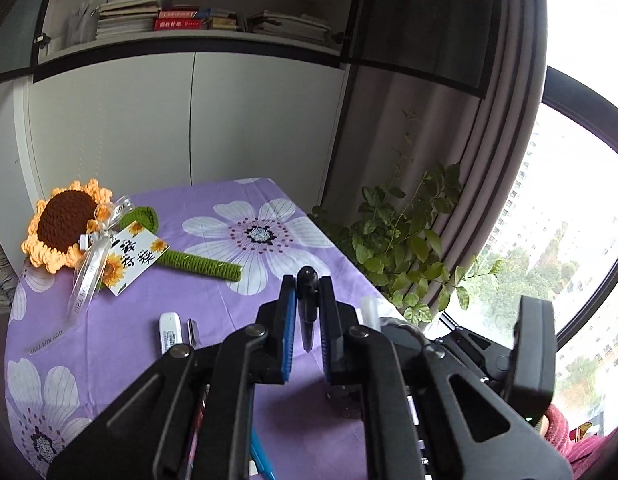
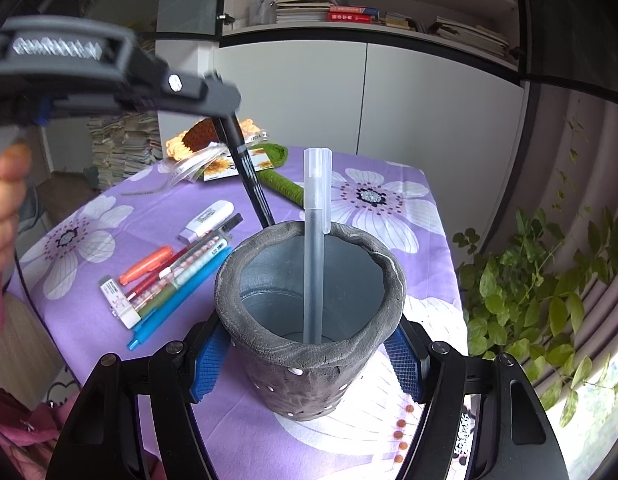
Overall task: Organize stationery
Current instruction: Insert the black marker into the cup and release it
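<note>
My left gripper (image 1: pixel 308 280) is shut on a black pen (image 1: pixel 307 312) and holds it tip down. In the right wrist view the left gripper (image 2: pixel 225 114) hangs above and left of the grey pen holder (image 2: pixel 309 360), and the black pen (image 2: pixel 251 182) slants down with its tip at the holder's far rim. My right gripper (image 2: pixel 307 354) is shut on the pen holder, blue pads on both sides. A frosted translucent pen (image 2: pixel 315 240) stands inside it. Several pens (image 2: pixel 177 276), an orange highlighter (image 2: pixel 147 264), an eraser (image 2: pixel 119 300) and a white correction tape (image 2: pixel 207 220) lie left of the holder.
A crocheted sunflower (image 1: pixel 65 224) with a green stem and a card lies at the far left of the purple flowered tablecloth (image 1: pixel 213 204). A leafy plant (image 2: pixel 541 288) stands past the table's right edge by the window. White cabinets and bookshelves stand behind.
</note>
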### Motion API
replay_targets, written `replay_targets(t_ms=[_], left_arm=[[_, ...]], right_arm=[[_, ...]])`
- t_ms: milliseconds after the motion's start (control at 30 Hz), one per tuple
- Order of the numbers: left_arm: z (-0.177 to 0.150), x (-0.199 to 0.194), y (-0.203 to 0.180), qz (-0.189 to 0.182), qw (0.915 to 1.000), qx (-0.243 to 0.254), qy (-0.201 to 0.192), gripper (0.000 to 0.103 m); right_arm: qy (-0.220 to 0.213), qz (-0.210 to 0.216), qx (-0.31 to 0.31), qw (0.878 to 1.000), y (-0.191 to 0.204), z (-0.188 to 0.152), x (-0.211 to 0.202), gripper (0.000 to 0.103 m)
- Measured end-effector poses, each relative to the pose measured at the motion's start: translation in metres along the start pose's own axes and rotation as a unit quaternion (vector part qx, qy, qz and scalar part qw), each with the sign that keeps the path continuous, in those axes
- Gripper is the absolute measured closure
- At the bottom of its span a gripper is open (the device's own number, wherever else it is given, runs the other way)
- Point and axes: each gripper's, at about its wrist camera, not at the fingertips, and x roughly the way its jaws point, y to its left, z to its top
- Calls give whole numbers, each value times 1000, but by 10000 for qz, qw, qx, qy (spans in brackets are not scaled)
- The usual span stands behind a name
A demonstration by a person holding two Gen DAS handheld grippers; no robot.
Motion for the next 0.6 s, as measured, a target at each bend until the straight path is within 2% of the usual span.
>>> replay_targets(t_ms=[233, 333, 433, 600], left_arm=[[13, -41, -26, -285, 9976, 424, -458, 94], [14, -52, -31, -454, 9965, 484, -504, 94], [10, -48, -35, -493, 9965, 548, -399, 94], [-4, -12, -31, -465, 9974, 528, 127, 94]], right_arm=[[2, -4, 1, 10000, 0, 0, 0, 31], [6, -14, -10, 10000, 1, -1, 0, 31], [2, -12, -6, 10000, 0, -1, 1, 31], [8, -17, -2, 10000, 0, -1, 1, 31]])
